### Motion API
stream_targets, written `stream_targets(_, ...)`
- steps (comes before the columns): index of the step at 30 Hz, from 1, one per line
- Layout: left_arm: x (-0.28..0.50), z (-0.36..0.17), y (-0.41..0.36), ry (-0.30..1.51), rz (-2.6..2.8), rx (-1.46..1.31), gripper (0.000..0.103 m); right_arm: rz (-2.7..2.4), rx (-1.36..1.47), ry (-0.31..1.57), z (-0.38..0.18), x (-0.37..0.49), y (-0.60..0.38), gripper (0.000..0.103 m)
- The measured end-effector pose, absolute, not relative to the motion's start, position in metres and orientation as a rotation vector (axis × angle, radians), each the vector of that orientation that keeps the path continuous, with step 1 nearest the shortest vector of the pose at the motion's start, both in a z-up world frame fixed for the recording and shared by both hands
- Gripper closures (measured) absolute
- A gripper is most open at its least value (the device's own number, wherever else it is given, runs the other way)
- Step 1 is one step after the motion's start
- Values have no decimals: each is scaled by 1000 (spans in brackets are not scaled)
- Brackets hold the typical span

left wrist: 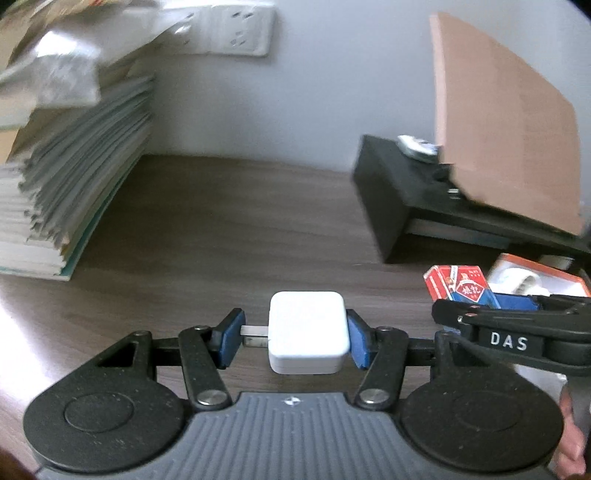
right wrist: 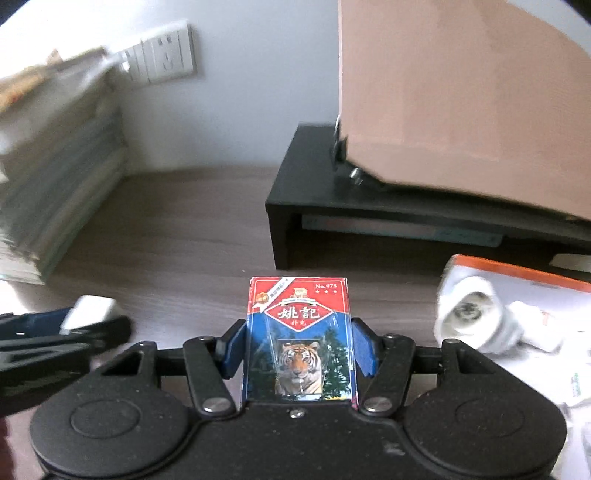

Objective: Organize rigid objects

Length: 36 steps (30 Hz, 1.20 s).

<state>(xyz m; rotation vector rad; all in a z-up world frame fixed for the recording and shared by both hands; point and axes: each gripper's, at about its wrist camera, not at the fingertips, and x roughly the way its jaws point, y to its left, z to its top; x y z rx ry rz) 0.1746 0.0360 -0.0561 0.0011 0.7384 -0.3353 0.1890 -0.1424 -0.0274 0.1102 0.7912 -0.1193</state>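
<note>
A white plug-in charger [left wrist: 308, 330] sits between the blue pads of my left gripper [left wrist: 291, 334], which is shut on it: one pad bears on the metal prongs, the other on the body. It hangs just above the wooden desk [left wrist: 221, 240]. My right gripper [right wrist: 299, 349] is shut on a red-and-blue playing card box [right wrist: 301, 339] with a tiger picture, both pads against its long sides. That card box [left wrist: 458, 286] also shows at the right of the left wrist view, above a black finger [left wrist: 509, 321] of the right gripper. The charger [right wrist: 90, 308] appears blurred at the left of the right wrist view.
A tall stack of books and papers [left wrist: 74, 166] stands at the left against the wall. A black desk riser [right wrist: 369, 199] carries a brown cardboard box [right wrist: 461, 92] at the right. White items on orange-edged packaging [right wrist: 480, 317] lie at the near right. Wall sockets [left wrist: 236, 33] are behind.
</note>
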Motion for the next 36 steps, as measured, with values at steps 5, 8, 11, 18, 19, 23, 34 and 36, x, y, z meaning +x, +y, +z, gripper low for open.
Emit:
stream_targets(5, 140, -39, 5, 705, -407, 11, 45, -139, 159, 748, 0, 137, -164, 32)
stream_targets(8, 114, -32, -18, 697, -459, 19, 45, -179, 167, 730, 12, 102, -181, 32)
stream_targets(11, 87, -31, -42, 694, -505, 32, 45, -236, 164, 710, 20, 67, -202, 32)
stream_targets(18, 42, -34, -92, 730, -590, 49, 45, -351, 182, 703, 28, -4, -253, 32)
stream_targets(19, 38, -34, -100, 729, -599, 50, 45, -362, 183, 705, 27, -11, -259, 32)
stream_targets(23, 25, -37, -124, 719, -618, 56, 45, -393, 188, 704, 24, -32, -278, 32)
stream_targets(34, 9, -45, -165, 721, -620, 71, 45, -373, 188, 697, 20, -54, -300, 32)
stream_targets(36, 8, -45, -169, 719, -615, 76, 45, -367, 185, 695, 20, -55, -303, 32)
